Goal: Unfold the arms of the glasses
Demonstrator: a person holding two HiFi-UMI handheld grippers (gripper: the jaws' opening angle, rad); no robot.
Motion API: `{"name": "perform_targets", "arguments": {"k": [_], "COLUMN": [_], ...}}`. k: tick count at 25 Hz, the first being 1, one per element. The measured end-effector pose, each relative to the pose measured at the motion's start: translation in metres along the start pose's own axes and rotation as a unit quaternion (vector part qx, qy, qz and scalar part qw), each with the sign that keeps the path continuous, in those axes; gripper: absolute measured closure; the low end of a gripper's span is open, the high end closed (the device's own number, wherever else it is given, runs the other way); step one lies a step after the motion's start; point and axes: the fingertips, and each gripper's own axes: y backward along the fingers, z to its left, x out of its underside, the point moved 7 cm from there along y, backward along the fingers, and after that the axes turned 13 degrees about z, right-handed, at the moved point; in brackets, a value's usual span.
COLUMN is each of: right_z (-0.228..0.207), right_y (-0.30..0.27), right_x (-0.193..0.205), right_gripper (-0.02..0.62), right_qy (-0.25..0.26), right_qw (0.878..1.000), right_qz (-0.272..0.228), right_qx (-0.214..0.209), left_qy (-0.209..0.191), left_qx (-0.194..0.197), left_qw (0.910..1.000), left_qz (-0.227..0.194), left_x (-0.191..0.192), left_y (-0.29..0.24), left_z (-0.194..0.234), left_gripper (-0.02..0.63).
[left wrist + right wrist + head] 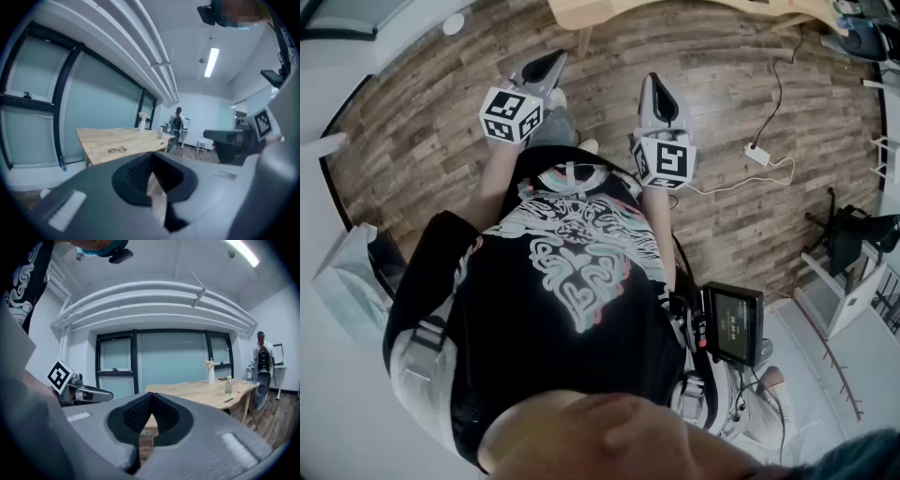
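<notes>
Task not yet started. Glasses (116, 150) lie on the bench (129, 138), near its front edge in the left gripper view and well apart from both grippers; whether the arms are folded cannot be told at this size. Left gripper (151, 155) jaws are pressed together with nothing between them. Right gripper (151, 400) jaws are likewise closed and empty. Step in hand is judged to be the approach: the bench has to be walked up to and both sets of jaws opened before the reach. For the unfold, the frame front is best pinned at the bridge by one gripper, lightly, so the lenses are not stressed. One arm is then caught near its free end by the other gripper and swung out along the hinge arc, and the same is repeated for the second arm. A thin frame is expected to slide on smooth wood, so the hold should be set before any push. Pose: in the head view both grippers are held side by side in front of the torso, over the floor (431, 103), jaws pointed forward and away, marker cubes toward the camera. The left one is angled slightly inward and the right one is nearly straight.
</notes>
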Motion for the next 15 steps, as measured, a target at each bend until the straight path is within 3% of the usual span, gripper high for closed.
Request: {"name": "perform_targets", "arguments": {"k": [5, 15], "right_z": [0.024, 0.041], "right_y": [0.005, -0.002], "right_x": [-0.008, -0.004], "right_gripper": [0.598, 0.597], "right_qy": [0.016, -0.013], "right_qw": [1.000, 1.000], "right_qz": [-0.009, -0.013], "right_qx": [0.001, -0.018], "left_qy": [-0.037, -0.035], "left_qx": [-0.036, -0.058], "left_qw": [0.9987, 0.9974], "left_qz": [-0.006, -0.023], "left_x": [0.001, 0.000], "left_y": [0.030, 0.057], "left_z": [0.008, 0.014], "left_gripper": [0.617, 0.617]}}
